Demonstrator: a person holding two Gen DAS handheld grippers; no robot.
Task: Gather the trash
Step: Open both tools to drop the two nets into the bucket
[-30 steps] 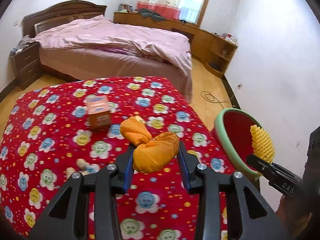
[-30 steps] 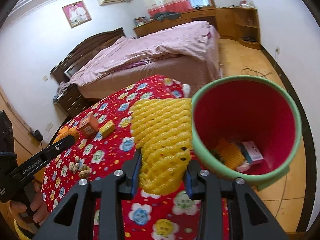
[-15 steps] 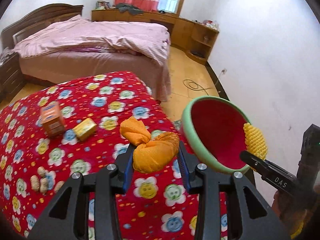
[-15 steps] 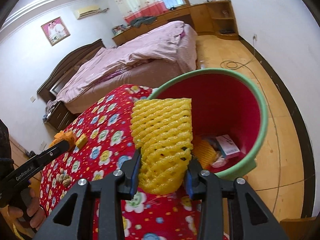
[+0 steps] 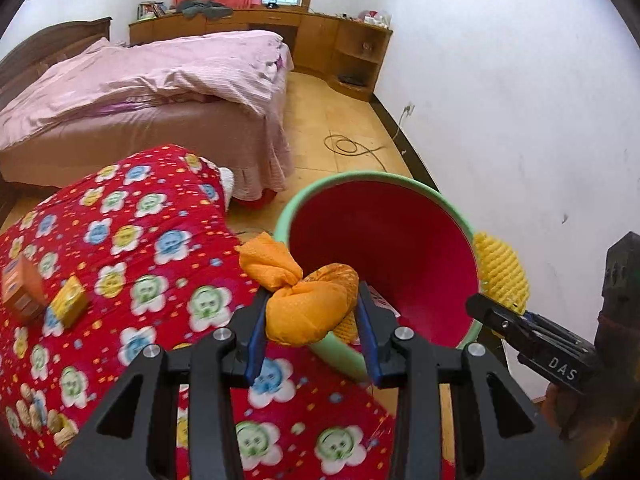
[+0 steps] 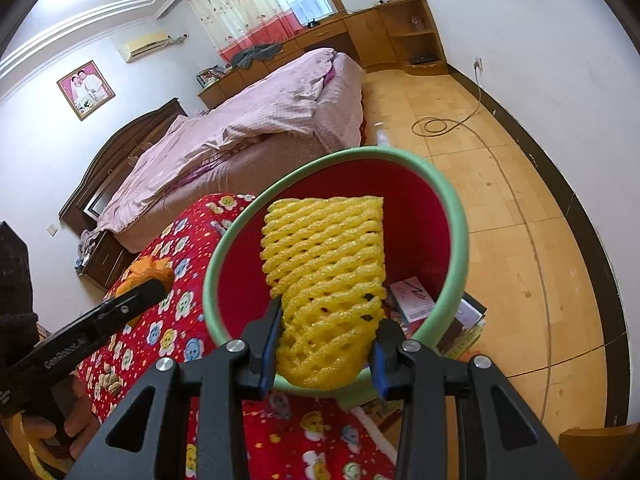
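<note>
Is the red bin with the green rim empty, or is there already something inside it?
Not empty. In the right wrist view the red bin already holds a small white box at its bottom, partly hidden behind the yellow foam net.

"DAS" on right claw (image 5: 500,312), "GenRobot.AI" on left claw (image 6: 148,280)

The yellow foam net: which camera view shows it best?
The right wrist view: the yellow foam net fills the centre, clamped by the right gripper before the red bin. The left wrist view shows only a small part of it behind the bin's rim.
</note>
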